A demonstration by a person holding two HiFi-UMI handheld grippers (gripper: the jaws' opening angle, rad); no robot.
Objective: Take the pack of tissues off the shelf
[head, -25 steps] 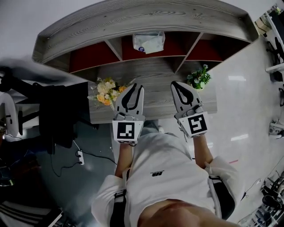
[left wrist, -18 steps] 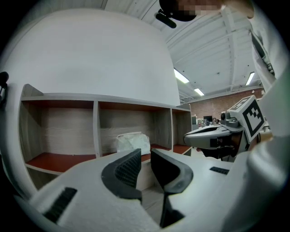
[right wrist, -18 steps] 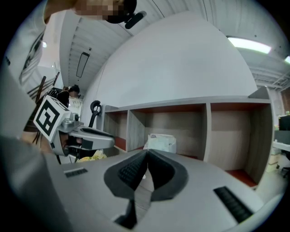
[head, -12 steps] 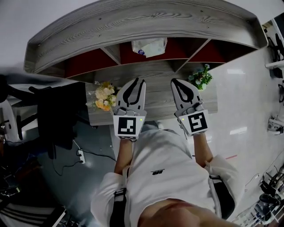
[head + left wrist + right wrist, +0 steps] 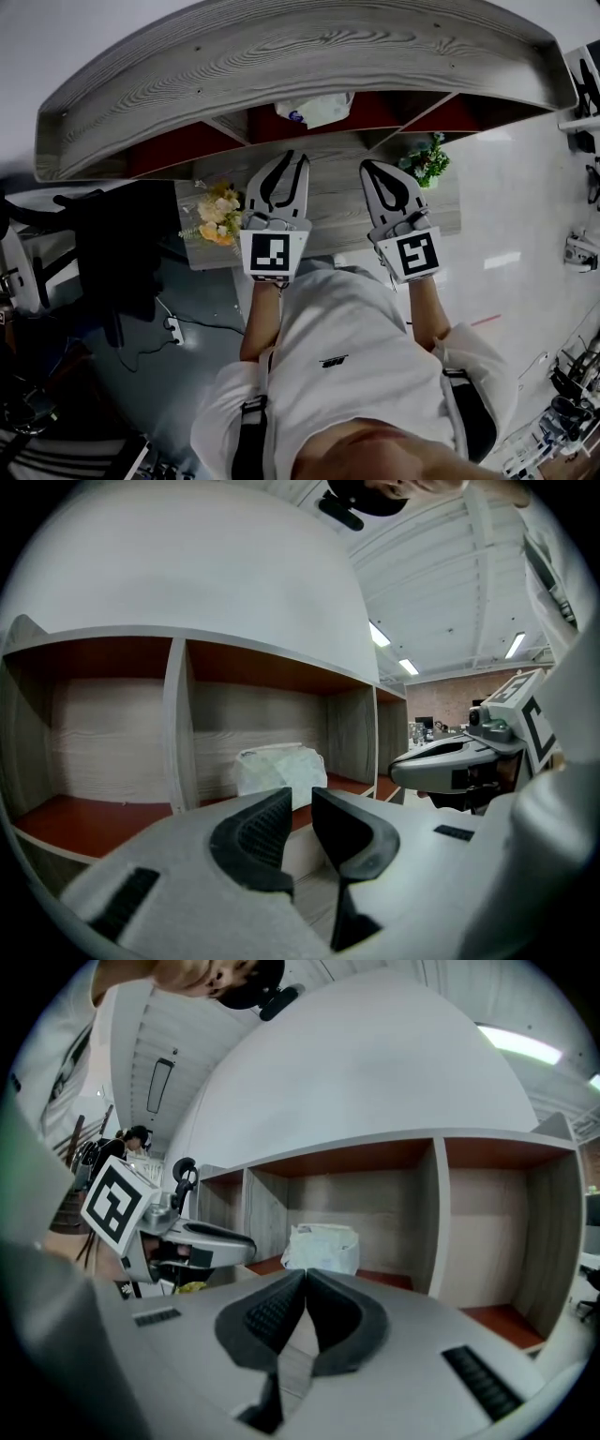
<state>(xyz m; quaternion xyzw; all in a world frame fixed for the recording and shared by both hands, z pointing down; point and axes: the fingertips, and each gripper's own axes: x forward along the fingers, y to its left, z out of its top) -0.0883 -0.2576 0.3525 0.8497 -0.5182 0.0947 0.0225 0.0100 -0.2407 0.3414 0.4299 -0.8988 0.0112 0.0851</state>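
- Head view: the pack of tissues sits untouched in the shelf's middle compartment.
- Left hand-held gripper is released, empty, with the pack at its 12 o'clock.
- Right hand-held gripper is clenched on nothing.
- Approach step, I judge: next, reach in and straddle the pack.

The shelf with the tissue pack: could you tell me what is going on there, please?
A person holds a gripper in each hand, both aimed at the shelf. The pack of tissues sits untouched in the middle compartment. The left gripper has its jaws slightly apart with nothing between them; the right gripper has its jaws together and empty.
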